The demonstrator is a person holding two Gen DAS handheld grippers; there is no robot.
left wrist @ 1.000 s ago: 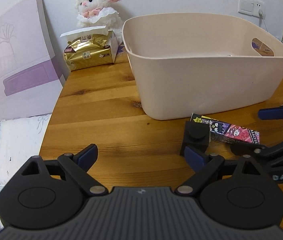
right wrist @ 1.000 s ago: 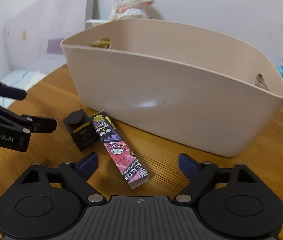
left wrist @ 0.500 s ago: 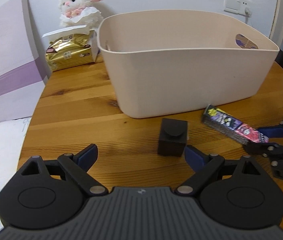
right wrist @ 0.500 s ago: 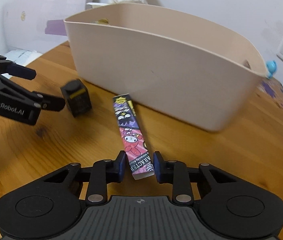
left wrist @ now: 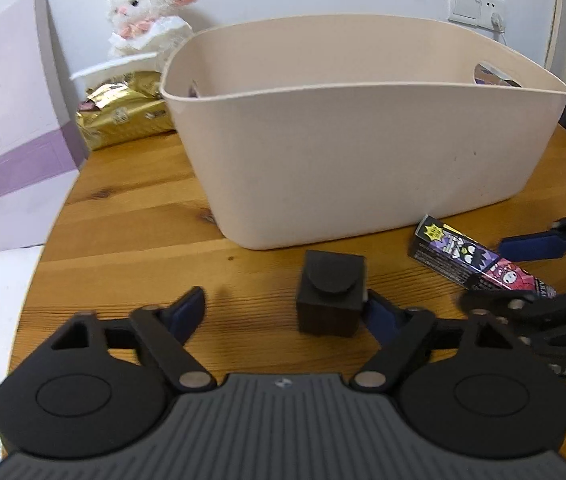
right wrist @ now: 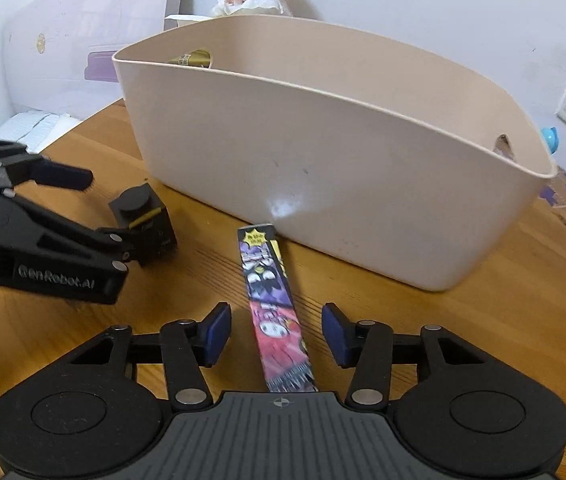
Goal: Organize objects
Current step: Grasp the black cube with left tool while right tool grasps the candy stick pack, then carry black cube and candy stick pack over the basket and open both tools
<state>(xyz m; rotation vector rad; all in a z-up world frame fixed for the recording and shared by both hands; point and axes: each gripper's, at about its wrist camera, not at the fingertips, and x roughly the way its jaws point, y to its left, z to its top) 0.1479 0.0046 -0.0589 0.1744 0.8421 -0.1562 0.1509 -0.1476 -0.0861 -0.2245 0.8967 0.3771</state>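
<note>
Wooden counter (left wrist: 131,208) fronts a beige tub (left wrist: 363,152); left tongs (left wrist: 283,312) are closing around a black cube (left wrist: 331,292), right tongs (right wrist: 275,330) are opening astride the cartoon-printed box (right wrist: 271,288), seemingly both tub-bound.

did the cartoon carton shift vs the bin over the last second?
Yes. The cartoon carton swung on the table: its far end now nearly meets the beige bin wall, its near end toward the right gripper.

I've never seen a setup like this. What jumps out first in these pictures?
The big beige tub fills the middle of the wooden table, with a white plush lamb behind it by the wall. In front, the left gripper is closing around a small black box, while the right gripper, jaws opening, straddles a colourful cartoon-printed box without pressing it.
</note>
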